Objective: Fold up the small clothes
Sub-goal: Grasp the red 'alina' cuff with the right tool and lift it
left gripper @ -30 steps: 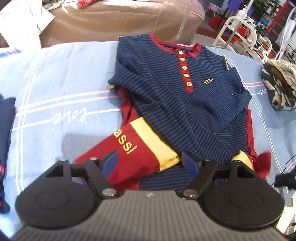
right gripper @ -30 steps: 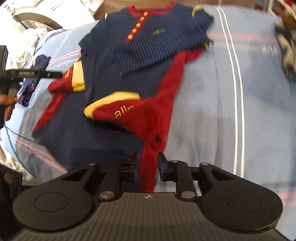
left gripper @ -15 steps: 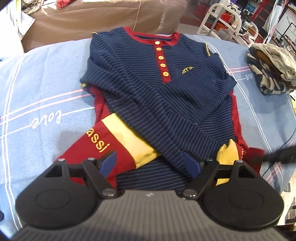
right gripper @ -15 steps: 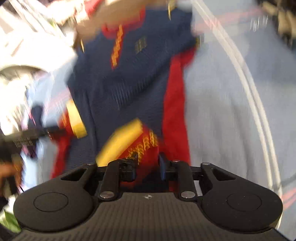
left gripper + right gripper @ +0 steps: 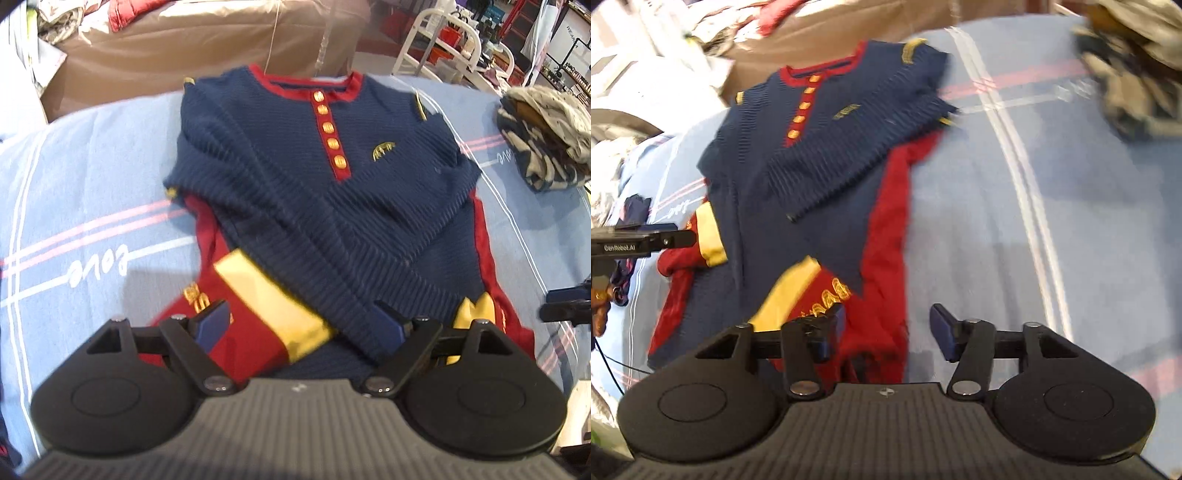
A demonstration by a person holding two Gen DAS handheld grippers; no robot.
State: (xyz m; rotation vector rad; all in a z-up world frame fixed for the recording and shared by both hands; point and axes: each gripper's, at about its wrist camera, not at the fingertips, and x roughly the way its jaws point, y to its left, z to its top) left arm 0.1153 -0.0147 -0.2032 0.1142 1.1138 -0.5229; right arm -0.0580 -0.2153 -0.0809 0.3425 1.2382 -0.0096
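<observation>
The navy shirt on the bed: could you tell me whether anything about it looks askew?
Yes. The navy shirt lies slightly rotated, and its two sleeves cross the body unevenly: the left cuff sits mid-hem, while the right cuff bunches at the red side edge.

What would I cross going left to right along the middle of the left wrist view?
White "love" lettering on the blue sheet → navy shirt with its red button placket → crumpled grey-and-navy garment at the right edge.
</observation>
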